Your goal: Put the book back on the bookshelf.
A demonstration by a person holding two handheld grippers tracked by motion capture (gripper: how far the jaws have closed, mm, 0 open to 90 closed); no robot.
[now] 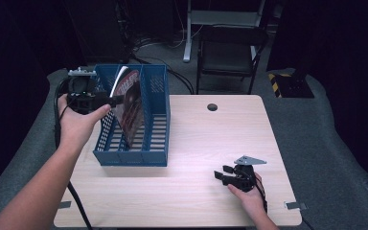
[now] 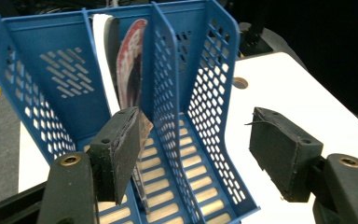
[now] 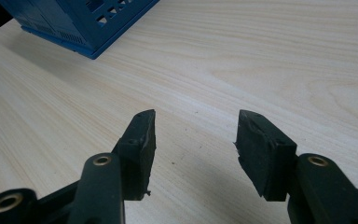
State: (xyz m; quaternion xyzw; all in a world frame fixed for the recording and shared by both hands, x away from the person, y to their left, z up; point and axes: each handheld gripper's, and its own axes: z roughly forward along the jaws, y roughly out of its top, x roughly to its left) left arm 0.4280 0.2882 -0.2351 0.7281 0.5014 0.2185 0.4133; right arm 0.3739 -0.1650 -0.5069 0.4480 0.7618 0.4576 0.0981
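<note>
We see the left gripper (image 1: 106, 100) at the blue file rack (image 1: 154, 120), its fingers (image 2: 121, 144) spread open beside the magazine (image 1: 128, 103) leaning in the middle slot. The right gripper (image 1: 223, 173) rests low over the wooden surface (image 1: 196, 143), fingers (image 3: 142, 140) apart, holding nothing.

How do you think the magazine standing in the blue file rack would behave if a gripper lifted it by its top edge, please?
The magazine looks thin and glossy, so it would probably flex and might slip between the pads. It already leans and curves inside the blue file rack, suggesting it is floppy, not stiff. It seems light; the open left gripper would likely lift it easily.
</note>
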